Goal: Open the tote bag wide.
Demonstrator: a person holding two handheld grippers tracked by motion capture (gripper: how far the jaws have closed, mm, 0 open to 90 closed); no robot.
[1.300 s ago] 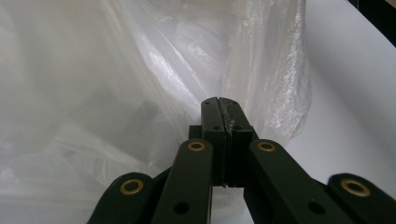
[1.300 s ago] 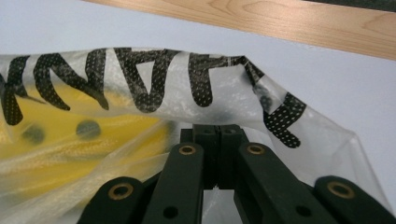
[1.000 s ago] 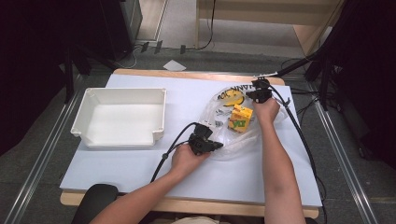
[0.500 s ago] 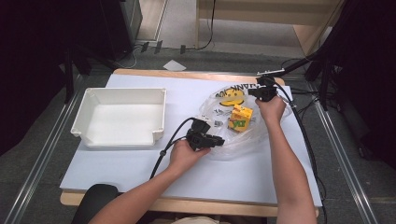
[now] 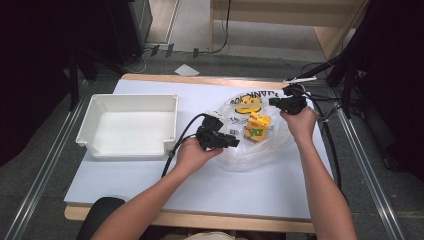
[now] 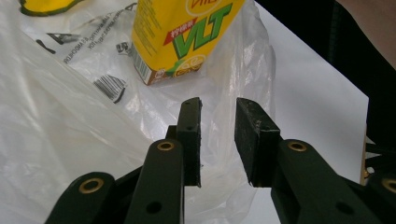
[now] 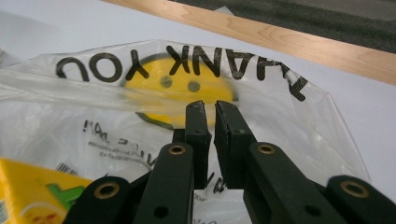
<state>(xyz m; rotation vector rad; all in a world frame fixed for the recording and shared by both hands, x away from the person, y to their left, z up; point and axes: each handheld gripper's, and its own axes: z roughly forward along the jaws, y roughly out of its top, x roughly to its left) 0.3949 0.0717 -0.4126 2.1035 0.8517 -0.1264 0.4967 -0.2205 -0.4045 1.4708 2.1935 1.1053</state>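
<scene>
A clear plastic bag [image 5: 250, 152] printed with a smiley and THANK YOU lies on the white table [image 5: 250, 195]. A yellow VLT drink carton [image 5: 257, 127] rests in its folds. My left gripper [image 5: 232, 142] hovers at the bag's left edge. In the left gripper view its jaws [image 6: 218, 105] have just been opening and stand apart with nothing between them; the carton [image 6: 180, 32] is ahead. My right gripper [image 5: 272, 101] is at the bag's far right. Its jaws [image 7: 210, 106] have just been opening to a slim gap over the smiley print on the bag [image 7: 289, 121].
An empty white tray [image 5: 135, 97] stands on the left half of the table. Cables trail from both grippers, over the table's right edge. The wooden far edge [image 7: 299, 37] of the table runs just beyond the bag.
Both hands have lifted a little off the bag. The left gripper's jaws went from shut to apart. The right gripper drifted to the right and its jaws parted slightly.
</scene>
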